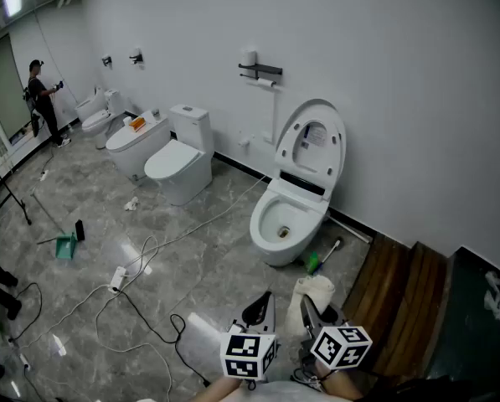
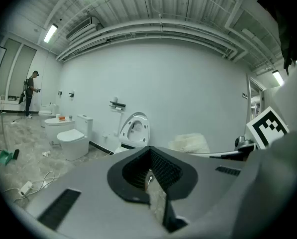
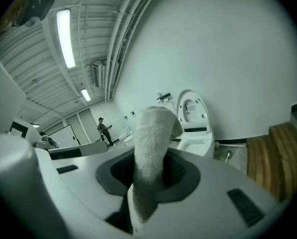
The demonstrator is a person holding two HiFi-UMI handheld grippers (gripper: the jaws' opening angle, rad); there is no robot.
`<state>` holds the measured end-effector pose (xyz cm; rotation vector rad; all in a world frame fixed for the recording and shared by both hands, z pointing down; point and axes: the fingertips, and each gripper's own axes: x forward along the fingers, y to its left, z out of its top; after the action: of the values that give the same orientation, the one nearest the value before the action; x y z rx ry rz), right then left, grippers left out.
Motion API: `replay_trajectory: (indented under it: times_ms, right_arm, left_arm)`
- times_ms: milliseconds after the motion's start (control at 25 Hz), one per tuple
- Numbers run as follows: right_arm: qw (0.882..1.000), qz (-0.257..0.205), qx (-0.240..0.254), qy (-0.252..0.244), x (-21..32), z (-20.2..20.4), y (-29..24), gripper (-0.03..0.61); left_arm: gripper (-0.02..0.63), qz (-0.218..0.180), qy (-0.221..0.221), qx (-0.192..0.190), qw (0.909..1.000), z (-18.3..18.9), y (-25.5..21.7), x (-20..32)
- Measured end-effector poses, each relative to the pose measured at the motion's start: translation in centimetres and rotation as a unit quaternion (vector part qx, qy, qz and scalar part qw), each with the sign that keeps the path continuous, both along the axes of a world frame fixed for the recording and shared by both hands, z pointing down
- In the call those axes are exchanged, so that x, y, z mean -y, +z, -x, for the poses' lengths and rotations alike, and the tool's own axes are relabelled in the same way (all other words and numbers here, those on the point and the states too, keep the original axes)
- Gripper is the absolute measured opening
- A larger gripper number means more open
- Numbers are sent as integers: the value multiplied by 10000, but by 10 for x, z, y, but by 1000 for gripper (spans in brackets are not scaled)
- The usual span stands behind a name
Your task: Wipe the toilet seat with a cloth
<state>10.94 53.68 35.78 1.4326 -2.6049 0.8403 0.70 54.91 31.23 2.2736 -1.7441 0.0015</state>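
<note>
Facing a toilet [image 1: 276,248] set against the wall [image 1: 384,74] at the far edge of the floor [image 1: 182,258], well apart from both grippers and ahead of them, a shade to the left. Runs its long axis from the wall out toward the near left, with the bowl [image 1: 281,218] open upward and its front end nearest, and the lid [image 1: 312,141] tipped up against the wall. Cannot tell whether the seat ring lies down on the bowl or stands up with the lid. Hovering low at the near edge of the head view, right gripper [image 1: 310,310] just beside left gripper [image 1: 263,306] and, by the look of it, a little nearer the bowl. Clamped on a cloth [image 1: 314,293], the right jaws, as the right gripper view makes plain. Rises along the line of those jaws as a thick white roll, top end flopped over toward the toilet beyond. Pressed together on nothing, the left jaws, with the toilet ahead-left of them and the cloth off to their right in the left gripper view. Judging from this, calls for a reach forward and down with the right gripper, cloth end leading, to meet the bowl from its front. Needs little turn to either side. Leaves the left gripper no part beyond staying out of the way.
</note>
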Motion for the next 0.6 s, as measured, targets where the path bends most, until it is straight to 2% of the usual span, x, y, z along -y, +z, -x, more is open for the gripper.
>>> replay_trajectory:
  times_ms: [440, 600]
  right_arm:
    - [9995, 162, -5, 281, 84, -14, 10, 89]
    - [9997, 163, -6, 158, 124, -12, 4, 89]
  left_arm:
    - [1, 202, 136, -44, 9997, -7, 14, 85]
    - [0, 227, 102, 15, 9997, -7, 11, 124]
